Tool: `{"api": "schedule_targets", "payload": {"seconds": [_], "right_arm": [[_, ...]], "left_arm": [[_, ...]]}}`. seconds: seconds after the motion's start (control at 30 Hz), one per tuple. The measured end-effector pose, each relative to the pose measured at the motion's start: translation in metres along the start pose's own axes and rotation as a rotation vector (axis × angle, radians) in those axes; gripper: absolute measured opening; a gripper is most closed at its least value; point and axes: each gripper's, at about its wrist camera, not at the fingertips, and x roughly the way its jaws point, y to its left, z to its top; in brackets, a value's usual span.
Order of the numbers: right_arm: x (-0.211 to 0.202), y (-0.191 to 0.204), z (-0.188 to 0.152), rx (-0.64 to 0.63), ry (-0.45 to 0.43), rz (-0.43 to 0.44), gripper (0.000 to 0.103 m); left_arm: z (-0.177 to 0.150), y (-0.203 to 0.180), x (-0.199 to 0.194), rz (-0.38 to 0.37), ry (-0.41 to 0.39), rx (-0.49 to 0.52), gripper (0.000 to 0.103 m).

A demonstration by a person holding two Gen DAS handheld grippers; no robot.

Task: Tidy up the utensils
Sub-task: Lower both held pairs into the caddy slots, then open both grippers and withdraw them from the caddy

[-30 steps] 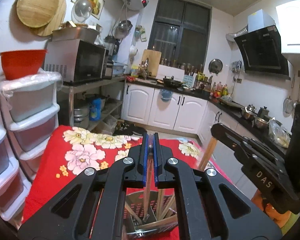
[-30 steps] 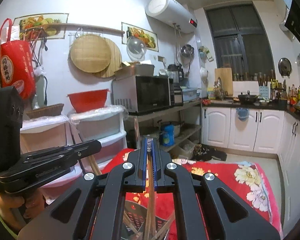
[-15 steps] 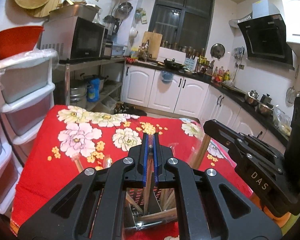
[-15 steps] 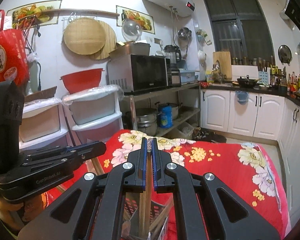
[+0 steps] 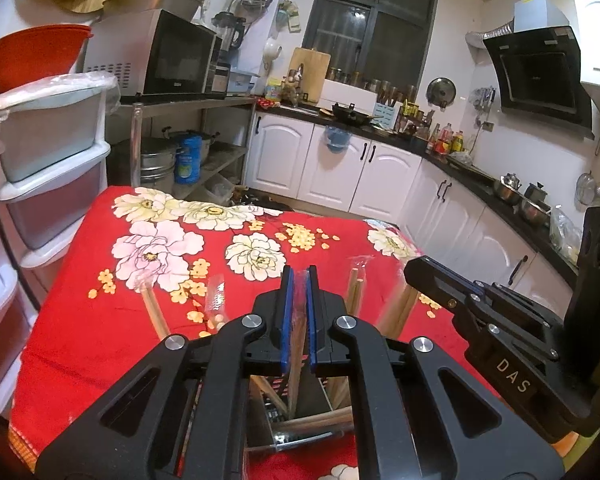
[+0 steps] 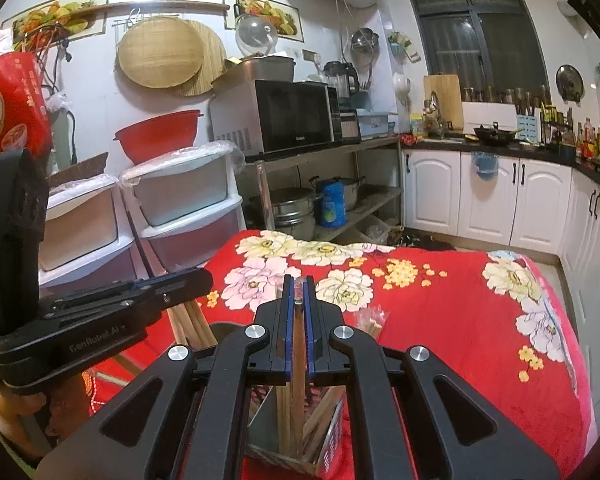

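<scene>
Each black two-finger gripper, left gripper and right gripper, pinches wooden chopsticks between narrow blue pads, their lower ends dropping into the perforated metal utensil holder just beneath, its base cut off and its contents largely hidden by the fingers

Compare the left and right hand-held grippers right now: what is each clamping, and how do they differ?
The left hand-held gripper is shut on chopsticks in a clear plastic sleeve; the right hand-held gripper is shut on bare wooden chopsticks that show less sleeve. The left one's blue pads sit slightly wider apart than the right one's. Both hold their sticks upright over the metal utensil holder on the red floral cloth.
</scene>
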Motion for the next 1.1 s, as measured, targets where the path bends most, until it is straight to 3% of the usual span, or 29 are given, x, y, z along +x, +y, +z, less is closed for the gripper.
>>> {"api": "schedule_targets", "payload": {"seconds": [0.27,0.37,0.6,1.1], "right_arm": [[-0.006,-0.002,-0.005,0.021,0.018,-0.010,0.006],[-0.010,-0.005,-0.006,0.043,0.029,-0.010,0.018],[-0.026,-0.003,-0.007,0.047,0.020,-0.016,0.029],[-0.068,0.008,-0.022,0.042,0.018,-0.025,0.044]], "left_arm": [[0.002,0.004,-0.011,0.018,-0.001,-0.003,0.020],[0.003,0.004,-0.017,0.023,-0.004,-0.003,0.029],[0.002,0.000,-0.032,0.030,-0.009,0.010,0.037],[-0.025,-0.005,-0.067,0.045,0.008,0.016,0.055]]}}
